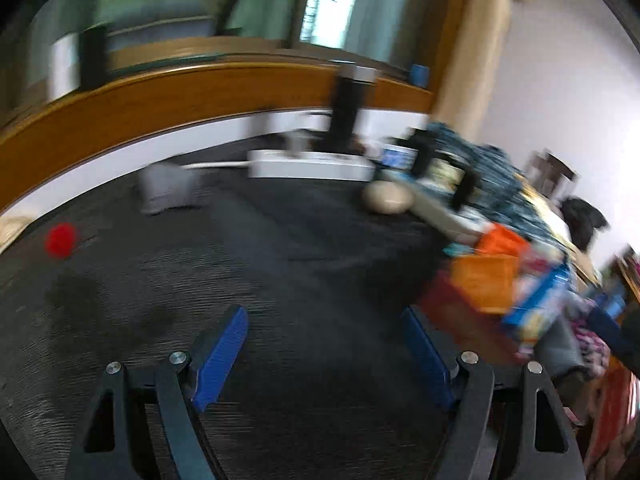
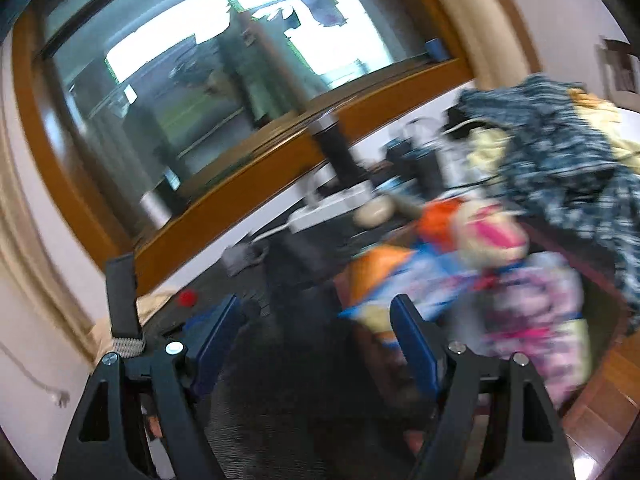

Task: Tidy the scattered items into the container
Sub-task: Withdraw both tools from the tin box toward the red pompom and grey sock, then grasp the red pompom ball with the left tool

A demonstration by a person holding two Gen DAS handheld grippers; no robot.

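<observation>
Two wide-open, empty grippers, left gripper (image 1: 326, 316) and right gripper (image 2: 316, 306); the heaped container (image 1: 452, 312) lies right-forward of both, apparently nearer the right one.

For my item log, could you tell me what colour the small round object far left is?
Red; the left wrist view shows it best.

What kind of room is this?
Probably a lived-in room at home, maybe a bedroom or study. There is a big wood-framed window, a dark table with a white power strip, and a heap of clothes.
</observation>
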